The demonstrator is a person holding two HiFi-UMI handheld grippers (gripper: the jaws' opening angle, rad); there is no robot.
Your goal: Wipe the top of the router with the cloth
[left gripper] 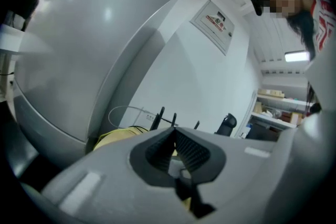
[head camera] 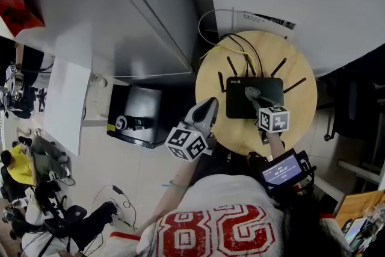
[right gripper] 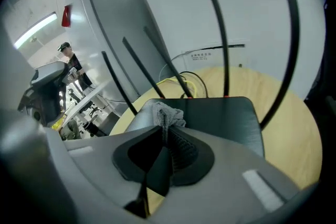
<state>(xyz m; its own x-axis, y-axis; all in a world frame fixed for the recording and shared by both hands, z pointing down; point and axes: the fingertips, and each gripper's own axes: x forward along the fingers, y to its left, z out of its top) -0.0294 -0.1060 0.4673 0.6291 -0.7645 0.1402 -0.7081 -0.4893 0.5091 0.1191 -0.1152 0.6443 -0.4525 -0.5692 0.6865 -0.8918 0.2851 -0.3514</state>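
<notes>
In the head view, a round pale wooden table (head camera: pixel 301 129) carries a flat black rectangular plastic router (head camera: pixel 267 99) with thin stick antennas fanned out along its far edge. The right gripper (head camera: pixel 255 99) reaches over the router's top with a small grey crumpled cloth (head camera: pixel 249 92) at its tips. The left gripper (head camera: pixel 210 104) hangs by the table's left edge, apart from the router.

In the left gripper view, the left gripper (left gripper: pixel 174 132) has its ribbed dark pads brought together at the tips, with nothing between them. Beyond are a smooth white wall and curled yellow cables (left gripper: pixel 118 136).

In the right gripper view, the right gripper (right gripper: pixel 164 131) is clamped on the nubbly grey cloth (right gripper: pixel 167 113), which bunches up above the pads and rests on the router's (right gripper: pixel 226 118) glossy top near its left end. The slim antennas (right gripper: pixel 220 34) stand upright.
</notes>
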